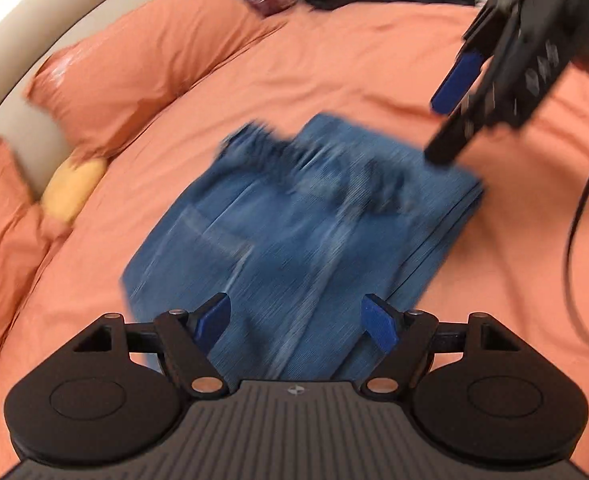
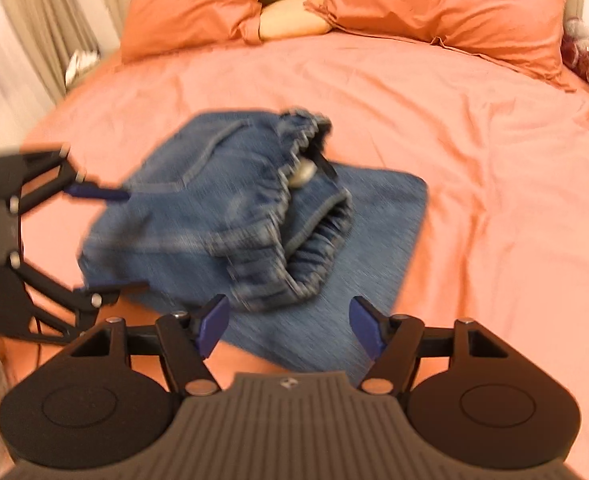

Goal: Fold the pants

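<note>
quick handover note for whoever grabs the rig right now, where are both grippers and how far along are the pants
Left gripper: open, holding nothing, hanging over the near edge of the jeans.
Right gripper: open, holding nothing, just above the lower folded layer.
Jeans: lying mid-bed on the orange sheet, folded over into a short stack, with the elastic waistband bunched on top and gaping open.
Done: the main fold is in; the legs lie flat underneath.
Left: probably flatten the waistband end, square the edges, maybe one more fold. The pictures are motion-blurred, so check the layers before gripping.
</note>
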Demonstrator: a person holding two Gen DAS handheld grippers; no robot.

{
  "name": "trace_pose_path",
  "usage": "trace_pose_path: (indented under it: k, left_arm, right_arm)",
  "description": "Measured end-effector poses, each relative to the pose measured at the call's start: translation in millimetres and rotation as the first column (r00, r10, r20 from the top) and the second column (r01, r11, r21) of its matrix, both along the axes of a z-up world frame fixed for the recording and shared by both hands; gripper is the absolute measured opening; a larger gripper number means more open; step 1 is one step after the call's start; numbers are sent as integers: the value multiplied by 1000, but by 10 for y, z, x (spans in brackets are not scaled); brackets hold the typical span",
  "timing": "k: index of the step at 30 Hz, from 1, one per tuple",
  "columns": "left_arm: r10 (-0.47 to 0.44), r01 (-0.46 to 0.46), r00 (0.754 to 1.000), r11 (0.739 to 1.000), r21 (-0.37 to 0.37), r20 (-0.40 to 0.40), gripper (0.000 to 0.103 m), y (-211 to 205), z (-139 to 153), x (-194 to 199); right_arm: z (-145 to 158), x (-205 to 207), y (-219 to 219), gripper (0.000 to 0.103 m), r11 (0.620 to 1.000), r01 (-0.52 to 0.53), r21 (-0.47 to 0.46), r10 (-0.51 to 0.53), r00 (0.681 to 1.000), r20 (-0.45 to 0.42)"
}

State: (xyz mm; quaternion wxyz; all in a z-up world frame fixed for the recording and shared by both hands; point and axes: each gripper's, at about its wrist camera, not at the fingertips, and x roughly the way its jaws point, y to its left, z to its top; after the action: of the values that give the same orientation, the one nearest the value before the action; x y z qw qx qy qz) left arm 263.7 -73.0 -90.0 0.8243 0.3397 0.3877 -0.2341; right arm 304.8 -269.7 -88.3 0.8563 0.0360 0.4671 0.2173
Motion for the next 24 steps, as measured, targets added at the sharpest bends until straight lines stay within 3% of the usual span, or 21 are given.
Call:
trace_pose_path:
  k: [10, 11, 12, 13, 14, 15, 17, 21, 24]
  left_arm:
    - [116, -116, 988, 993, 7, -102, 87, 753, -207, -36]
    - [121, -121, 987, 993, 9, -108, 84, 792, -248, -42]
    - [127, -126, 986, 992, 13, -113, 80, 823, -293, -34]
    - [140, -139, 983, 990, 21, -114, 69, 852, -329, -25]
    - [159, -157, 980, 987, 28, -117, 55, 889, -358, -3]
    - [180, -177, 977, 984, 29, -117, 43, 922, -370, 23]
    - [207, -207, 970, 978, 15, -130, 26, 989, -365, 60]
    - [209, -214, 968, 977, -20, -139, 20, 1078, -336, 25]
    - [214, -220, 968, 975, -31, -134, 17, 1126, -343, 14]
  right_arm:
    - [-202, 602, 203, 52, 971, 219, 96, -207, 971, -123]
    - [-238, 623, 201, 51, 964, 239, 114, -221, 964, -150]
    - [-253, 632, 187, 39, 956, 256, 144, -229, 957, -178]
    - [-246, 636, 182, 23, 947, 269, 176, -233, 952, -201]
    - [-183, 610, 200, 22, 946, 277, 169, -245, 951, -187]
    - [-87, 574, 246, 8, 955, 261, 142, -241, 959, -147]
    - [134, 468, 324, 5, 972, 196, 127, -189, 980, -66]
    - [448, 126, 456, 3, 991, 102, 83, -105, 994, 33]
    - [372, -81, 509, 2, 997, 73, -13, -73, 997, 36]
